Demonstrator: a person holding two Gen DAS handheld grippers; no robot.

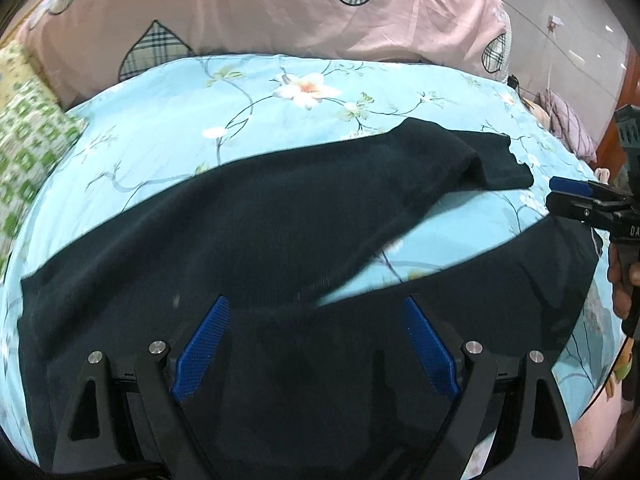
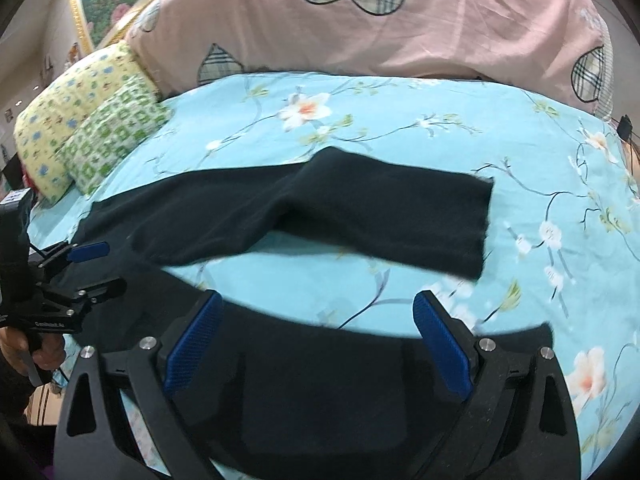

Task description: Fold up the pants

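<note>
While both sets of tongs hang over the near edge of a bed, nothing is gripped. Closest in the left wrist view, the left tongs [image 1: 316, 344] stand wide open above the broad upper part of the dark pants [image 1: 248, 220], blue pads splayed apart with only cloth beneath. Closest in the right wrist view, the right tongs [image 2: 316, 344] are equally wide open, poised over the near leg of the pants, with no fabric caught between the pads.

Just beyond, the pants lie spread flat across the blue floral bedsheet [image 1: 160, 128], waist towards the person's left, two legs running right and parted by a wedge of bare sheet. The far leg ends in a raw hem and is creased partway along. That splayed layout suggests the first fold is not yet made; one leg probably needs laying onto the other, so each gripper sits near an end of the near leg.

Farther back, yellow and green patterned pillows [image 2: 88, 128] rest at the left, and a pink duvet [image 2: 400, 24] with checked heart patches is heaped along the bed's far side.
</note>
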